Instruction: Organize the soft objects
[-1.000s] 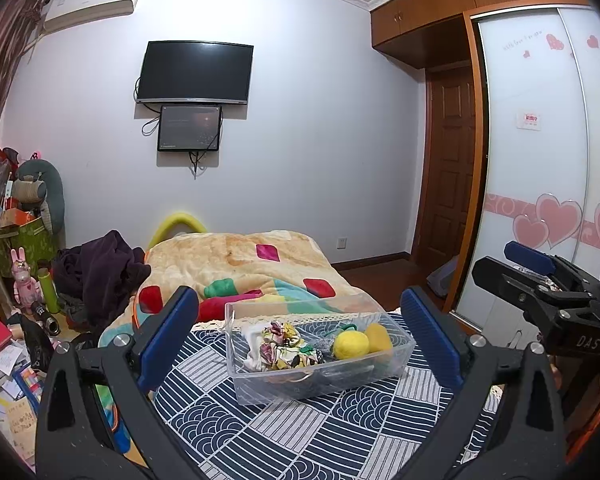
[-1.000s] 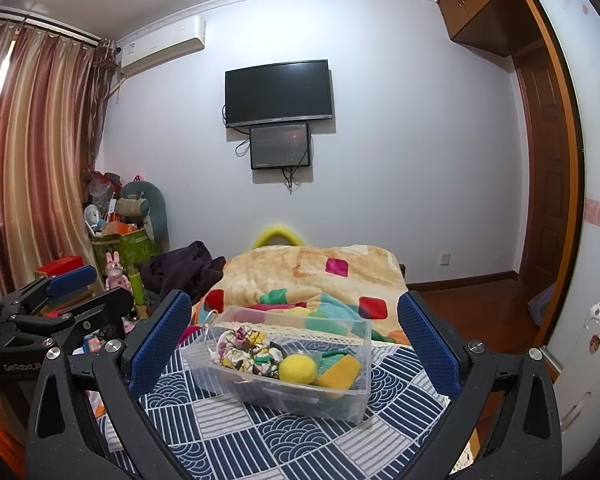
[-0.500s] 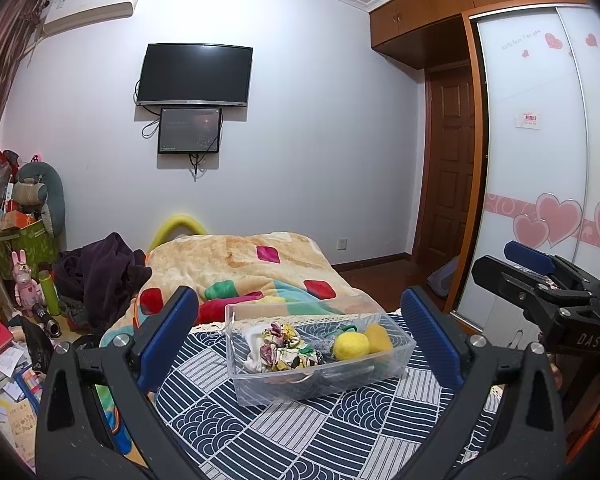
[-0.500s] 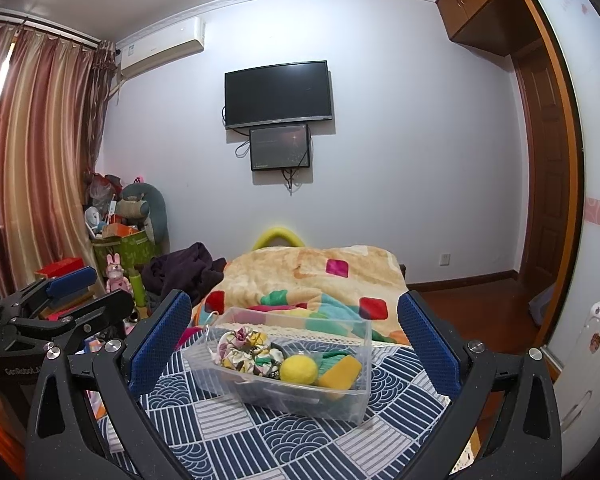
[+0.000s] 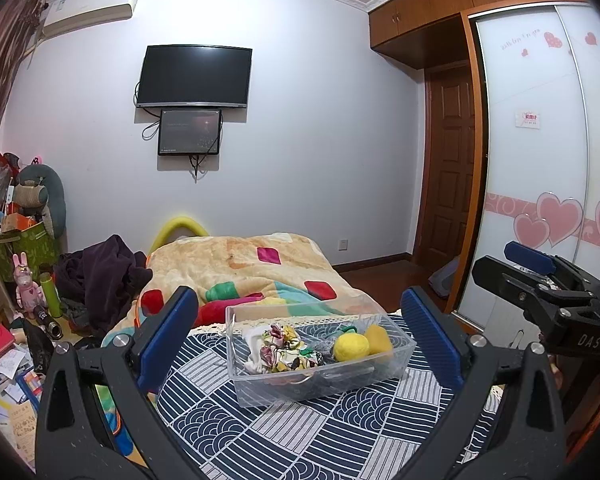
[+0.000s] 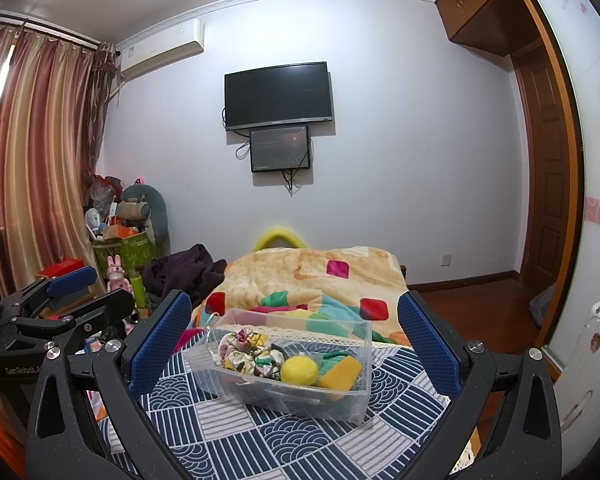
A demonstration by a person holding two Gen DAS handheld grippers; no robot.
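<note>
Soft objects — yellow ball (image 5: 351,347), sponge (image 5: 378,338), floral fabric bundle (image 5: 278,346) — lay inside clear bin (image 5: 320,384) on patterned surface (image 5: 300,432). Left claw (image 5: 300,336) and right claw (image 6: 296,336) both spread wide, empty, hovering short of bin. Scene fit either sorted bin or pile awaiting removal.

I am in a home bedroom: a bed (image 5: 240,268) with a patchwork blanket sits mid-frame, a TV (image 5: 195,76) hangs above it, a wardrobe (image 5: 540,140) with heart decals fills the right, and curtains (image 6: 32,152) hang left.
</note>
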